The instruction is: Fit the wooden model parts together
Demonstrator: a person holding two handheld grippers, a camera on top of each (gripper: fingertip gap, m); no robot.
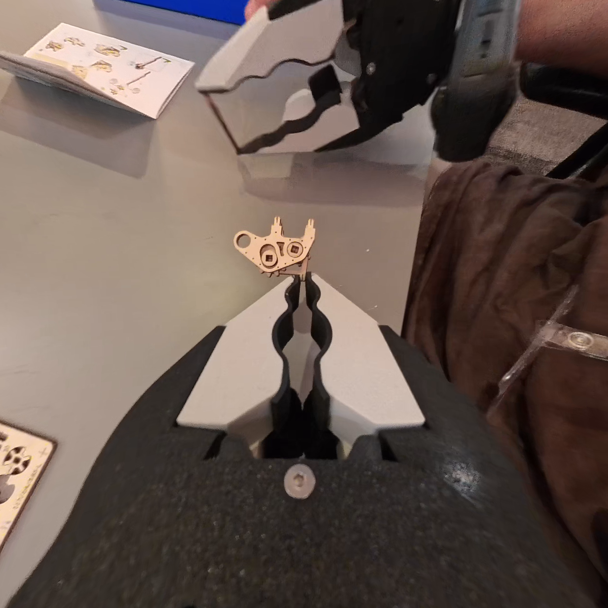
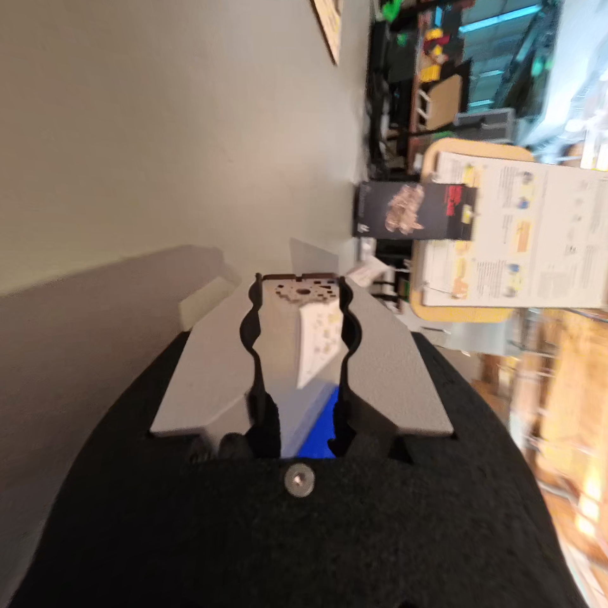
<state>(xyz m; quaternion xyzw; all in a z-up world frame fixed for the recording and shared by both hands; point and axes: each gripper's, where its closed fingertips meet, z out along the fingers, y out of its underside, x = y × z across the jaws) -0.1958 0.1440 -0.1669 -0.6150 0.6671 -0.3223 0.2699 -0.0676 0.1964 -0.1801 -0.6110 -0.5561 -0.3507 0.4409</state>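
My left gripper (image 1: 301,278) is shut on a small pale wooden assembly (image 1: 274,250), pinched by its lower edge at the fingertips. The assembly stands upright above the grey table (image 1: 98,230); it has two round hubs, an eyelet at the left and two prongs on top. My right gripper (image 1: 222,121) hovers beyond it at the upper middle, turned on its side. It clamps a thin wooden plate (image 2: 299,289) with a round hole and several cutouts across its tips (image 2: 299,279). In the left wrist view that plate shows only as a dark edge. The two parts are apart.
An open instruction booklet (image 1: 98,65) lies far left and a punched wooden parts sheet (image 1: 19,477) near left. A person's brown sleeve (image 1: 510,296) fills the right. A black kit box (image 2: 411,210) and a clipboard with printed sheets (image 2: 526,230) stand beyond the table.
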